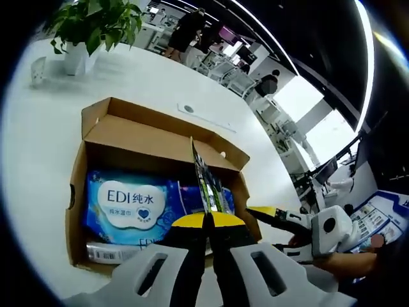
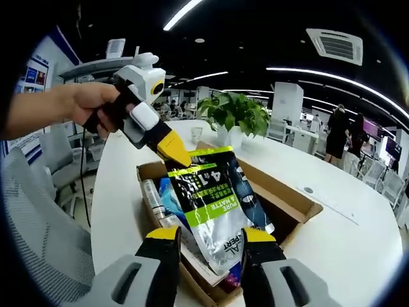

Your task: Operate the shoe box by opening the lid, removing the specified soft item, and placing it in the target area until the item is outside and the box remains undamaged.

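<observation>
An open cardboard shoe box (image 1: 96, 137) (image 2: 287, 198) lies on a white table. Inside it is a blue wet-wipe pack (image 1: 128, 204) (image 2: 167, 192) printed "EDI". A soft black-and-green foil packet (image 2: 208, 198) hangs above the box and appears edge-on in the left gripper view (image 1: 206, 182). My left gripper (image 1: 208, 220) (image 2: 174, 152) is shut on the packet's top edge and holds it up. My right gripper (image 2: 211, 235) (image 1: 281, 227) is open, its jaws standing either side of the packet's lower end.
A potted plant (image 1: 89, 25) (image 2: 233, 115) and a small glass (image 1: 38, 67) (image 2: 196, 134) stand at the table's far end. Bare white tabletop (image 1: 38, 128) (image 2: 345, 243) surrounds the box. A grey mesh chair (image 2: 38, 217) is beside the table. People stand in the background.
</observation>
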A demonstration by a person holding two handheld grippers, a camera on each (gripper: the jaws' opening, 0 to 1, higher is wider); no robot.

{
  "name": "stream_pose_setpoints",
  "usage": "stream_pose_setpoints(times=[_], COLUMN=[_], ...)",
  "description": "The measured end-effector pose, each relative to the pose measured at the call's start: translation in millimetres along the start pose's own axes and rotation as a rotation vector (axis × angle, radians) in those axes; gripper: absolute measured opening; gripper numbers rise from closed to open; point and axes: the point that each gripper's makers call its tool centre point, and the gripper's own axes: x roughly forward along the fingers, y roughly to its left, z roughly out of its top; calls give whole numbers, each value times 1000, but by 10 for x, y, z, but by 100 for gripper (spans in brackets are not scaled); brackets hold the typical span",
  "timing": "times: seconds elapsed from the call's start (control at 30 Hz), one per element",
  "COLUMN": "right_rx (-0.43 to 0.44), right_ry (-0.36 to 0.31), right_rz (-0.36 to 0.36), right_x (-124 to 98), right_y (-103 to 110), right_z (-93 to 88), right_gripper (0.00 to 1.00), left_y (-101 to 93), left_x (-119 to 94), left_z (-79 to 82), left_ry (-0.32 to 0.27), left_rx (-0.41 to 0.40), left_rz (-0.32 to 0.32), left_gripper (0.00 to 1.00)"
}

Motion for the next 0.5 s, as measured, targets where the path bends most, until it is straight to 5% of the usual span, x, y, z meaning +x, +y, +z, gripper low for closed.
stream_pose_setpoints(times=[0.5], right_rx=[-32], right_ry=[43], right_rz=[-9], right_x=[156], right_y=[12], right_z=[-81], right_gripper=[22], left_y=[-119], left_x=[-14], left_z=[25], left_ry=[3], left_rx=[-6], left_rz=[-19], left_gripper=[0])
